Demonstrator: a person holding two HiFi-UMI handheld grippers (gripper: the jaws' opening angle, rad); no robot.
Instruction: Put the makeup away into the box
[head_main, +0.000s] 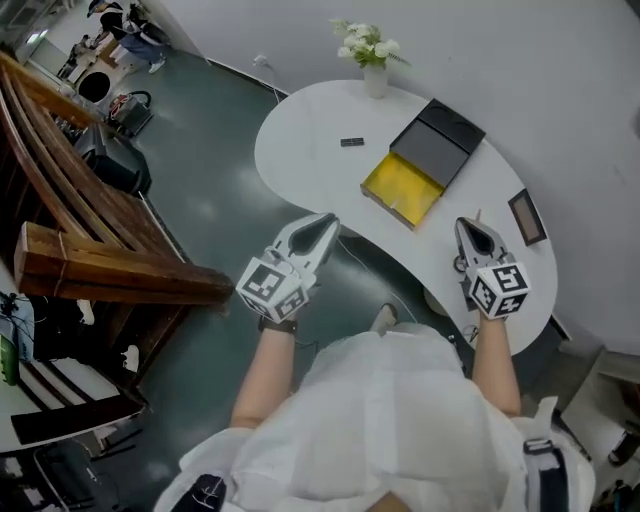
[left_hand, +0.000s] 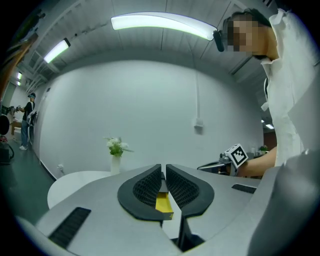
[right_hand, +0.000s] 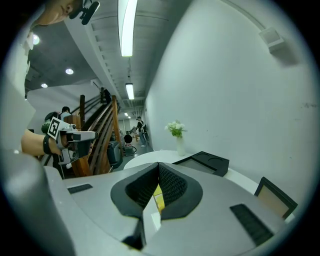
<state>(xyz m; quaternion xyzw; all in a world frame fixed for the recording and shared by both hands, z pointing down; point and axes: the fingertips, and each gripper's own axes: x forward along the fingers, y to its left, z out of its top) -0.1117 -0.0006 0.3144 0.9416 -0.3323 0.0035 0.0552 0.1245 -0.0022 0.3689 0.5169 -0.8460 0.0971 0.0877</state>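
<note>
An open box (head_main: 403, 187) with a yellow inside and a black lid (head_main: 437, 140) folded back lies on the white curved table (head_main: 300, 140). A small flat black makeup item (head_main: 352, 142) rests left of the box. My left gripper (head_main: 325, 222) hovers off the table's near edge, jaws together with nothing in them. My right gripper (head_main: 468, 228) is over the table's right part, jaws also together and bare. In the left gripper view the gripper (left_hand: 163, 167) points at the box's yellow (left_hand: 163, 202). In the right gripper view the gripper (right_hand: 159, 167) faces the lid (right_hand: 205, 161).
A white vase of flowers (head_main: 374, 75) stands at the table's far edge. A small dark-framed panel (head_main: 527, 216) lies near the right gripper. Wooden stair beams (head_main: 90, 250) and bags fill the floor at left. People stand far off in the room.
</note>
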